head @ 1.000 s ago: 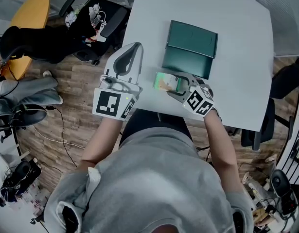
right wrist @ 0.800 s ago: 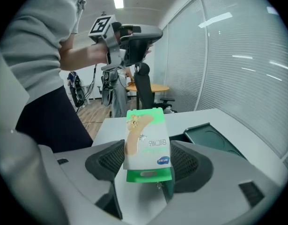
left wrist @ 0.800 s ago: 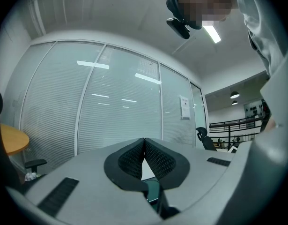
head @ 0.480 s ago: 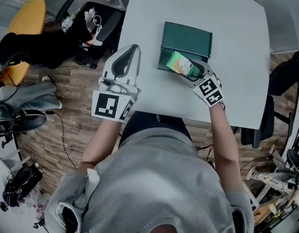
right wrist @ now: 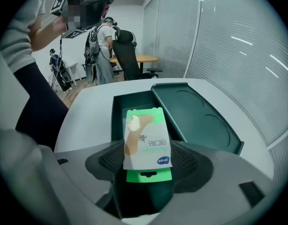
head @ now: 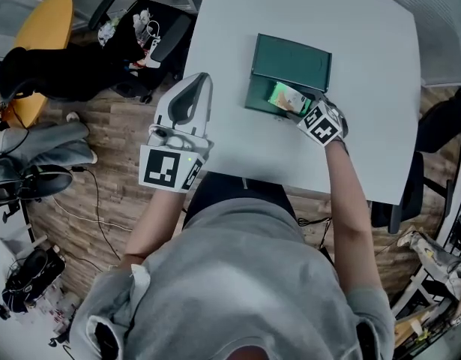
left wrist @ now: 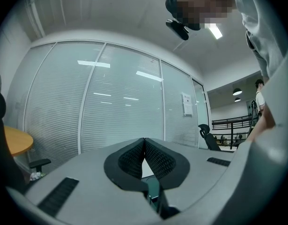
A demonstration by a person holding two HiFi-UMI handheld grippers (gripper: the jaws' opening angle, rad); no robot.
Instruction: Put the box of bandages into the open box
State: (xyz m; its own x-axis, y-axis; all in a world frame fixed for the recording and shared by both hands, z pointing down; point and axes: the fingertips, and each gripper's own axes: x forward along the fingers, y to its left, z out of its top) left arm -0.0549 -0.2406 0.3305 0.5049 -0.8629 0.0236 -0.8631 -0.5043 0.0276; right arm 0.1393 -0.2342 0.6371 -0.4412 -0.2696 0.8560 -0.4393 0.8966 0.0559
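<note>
The green and white box of bandages (right wrist: 146, 139) sits between the jaws of my right gripper (right wrist: 147, 159), which is shut on it. It hangs over the dark green open box (right wrist: 119, 114), whose lid (right wrist: 195, 118) lies flat to the right. In the head view the bandage box (head: 286, 97) is above the open box (head: 258, 96) on the white table (head: 237, 137), held by the right gripper (head: 303, 111). My left gripper (head: 194, 88) hovers at the table's left edge, shut and empty. In its own view the left gripper (left wrist: 144, 146) has its pads together.
A black office chair (head: 151, 36) and a yellow round table (head: 46, 25) stand on the wooden floor to the left. Another black chair (head: 440, 122) is at the right. In the right gripper view a person (right wrist: 102, 46) stands beside a chair in the background.
My right gripper has lifted the bandage box from the table's near edge and carried it away from me, over the open box. The left gripper has barely moved.
</note>
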